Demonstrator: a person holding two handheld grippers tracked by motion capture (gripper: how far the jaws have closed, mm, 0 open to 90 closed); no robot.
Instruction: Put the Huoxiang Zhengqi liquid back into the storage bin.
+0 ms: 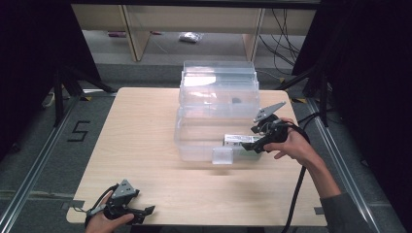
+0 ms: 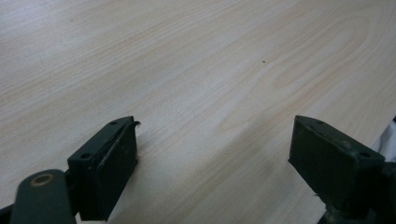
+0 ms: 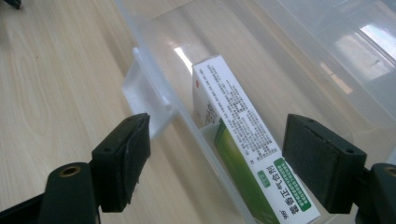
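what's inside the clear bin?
One green-and-white carton lies inside the clear bin, against its near wall. The open right gripper hovers around it. Glare hides the far end.

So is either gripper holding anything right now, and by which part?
Nothing is held. The left gripper is open over bare table; the right gripper is open, straddling the box.

- We are looking down on a light wood-grain surface (image 1: 145, 145) standing on a grey carpeted floor (image 1: 39, 145).
- Black curtains (image 1: 29, 48) are hanging at both sides.
- A pale wooden frame (image 1: 136, 34) is standing beyond, with black cables (image 1: 284, 41) trailing beside it.
- A "5" mark (image 1: 79, 131) is lying on the floor at left.
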